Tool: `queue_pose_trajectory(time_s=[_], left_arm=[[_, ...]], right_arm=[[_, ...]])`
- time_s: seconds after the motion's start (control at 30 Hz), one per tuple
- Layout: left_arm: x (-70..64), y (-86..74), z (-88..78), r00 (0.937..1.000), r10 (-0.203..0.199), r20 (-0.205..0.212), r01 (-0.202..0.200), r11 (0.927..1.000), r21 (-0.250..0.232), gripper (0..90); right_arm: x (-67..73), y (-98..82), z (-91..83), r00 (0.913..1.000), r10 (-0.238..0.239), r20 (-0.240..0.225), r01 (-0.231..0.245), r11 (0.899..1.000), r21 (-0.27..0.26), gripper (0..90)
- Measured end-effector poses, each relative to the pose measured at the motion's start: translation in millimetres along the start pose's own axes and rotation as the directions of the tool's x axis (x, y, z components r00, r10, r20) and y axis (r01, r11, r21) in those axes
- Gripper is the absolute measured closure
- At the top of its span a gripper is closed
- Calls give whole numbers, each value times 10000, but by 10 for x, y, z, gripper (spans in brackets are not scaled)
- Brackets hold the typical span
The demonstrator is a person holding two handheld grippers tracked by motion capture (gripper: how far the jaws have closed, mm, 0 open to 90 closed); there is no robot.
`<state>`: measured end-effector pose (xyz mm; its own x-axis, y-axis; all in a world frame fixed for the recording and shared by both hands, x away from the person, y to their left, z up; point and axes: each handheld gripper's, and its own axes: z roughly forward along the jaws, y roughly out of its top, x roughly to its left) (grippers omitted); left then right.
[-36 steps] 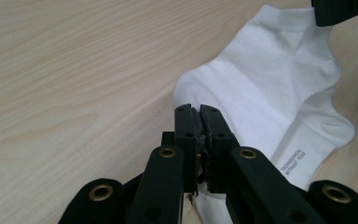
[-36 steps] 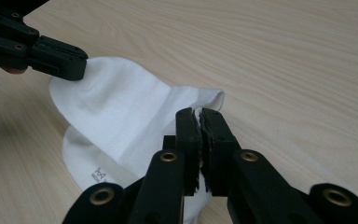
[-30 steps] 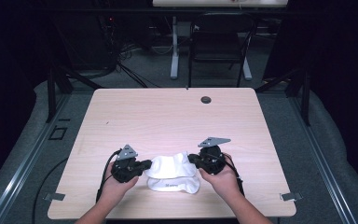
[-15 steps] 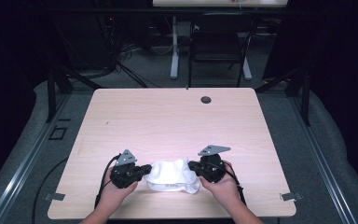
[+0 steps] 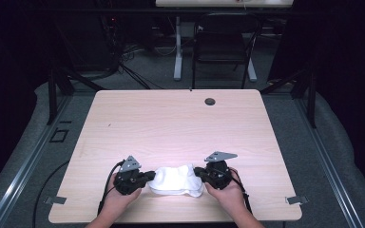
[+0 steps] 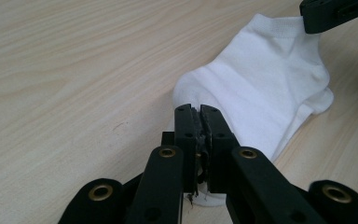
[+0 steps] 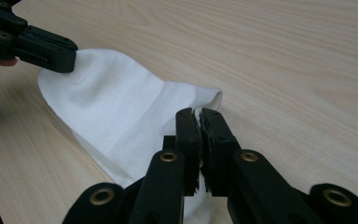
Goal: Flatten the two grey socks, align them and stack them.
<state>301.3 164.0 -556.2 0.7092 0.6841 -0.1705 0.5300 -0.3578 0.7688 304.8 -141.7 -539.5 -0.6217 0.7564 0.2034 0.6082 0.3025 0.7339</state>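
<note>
I had the white sock (image 5: 177, 179) stretched near the table's (image 5: 180, 123) near edge, close to centre. Left gripper (image 5: 148, 176) was clamped on its left end, right gripper (image 5: 198, 172) clamped on its right end. Wide bare wood lay beyond; a small dark grommet (image 5: 210, 101) sat at the far edge.

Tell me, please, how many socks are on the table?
1. A white sock lies near the table's front edge, pinched between the left gripper and the right gripper. A second layer could be hidden inside.
</note>
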Motion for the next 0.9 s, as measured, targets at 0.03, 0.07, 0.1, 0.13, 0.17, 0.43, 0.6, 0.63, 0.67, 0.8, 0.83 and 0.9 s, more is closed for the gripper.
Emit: queue_pose_trajectory(time_s=[0.03,0.07,0.1,0.13,0.17,0.43,0.6,0.63,0.67,0.8,0.83,0.9], left_arm=[[-8,-6,2,10000,24,4,-24,10000,74,866],[-16,-13,7,10000,75,0,-75,9999,96,866],[-16,-13,7,10000,75,0,-75,9999,96,865],[-31,-25,14,10000,87,6,-87,9999,142,865],[-31,-25,14,10000,87,6,-87,9999,142,865],[-12,-124,136,9995,226,-222,-210,9975,671,846],[-2,-143,157,9989,355,-309,-330,9965,764,819],[-2,-143,157,9989,355,-309,-330,9965,764,803],[-2,-144,158,9990,322,-318,-297,9966,763,803],[10,-122,91,9996,142,-256,-132,9992,367,679],[9,-110,64,9998,-35,-185,38,9999,166,646],[18,-82,-3,9999,-155,-71,154,9997,-189,592]], right_arm=[[0,-9,2,10000,32,-12,-32,10000,9,866],[3,-17,-2,10000,54,-10,-54,10000,52,866],[6,-30,-5,9999,104,-57,-104,9999,-23,866],[10,-40,-17,9999,161,-62,-161,9999,-34,866],[3,-49,-27,9999,135,-71,-135,9999,-25,866],[-54,-173,28,9990,436,-90,-432,9980,452,862],[-82,-209,74,9991,412,16,-412,9970,657,849],[-82,-209,74,9991,412,16,-412,9970,657,849],[-88,-218,80,9991,426,26,-427,9965,715,836],[-105,-227,45,9986,515,86,-518,9982,311,729],[-109,-221,22,9985,539,113,-539,9985,53,706],[-126,-208,-30,9985,550,0,-550,9976,-428,669]])
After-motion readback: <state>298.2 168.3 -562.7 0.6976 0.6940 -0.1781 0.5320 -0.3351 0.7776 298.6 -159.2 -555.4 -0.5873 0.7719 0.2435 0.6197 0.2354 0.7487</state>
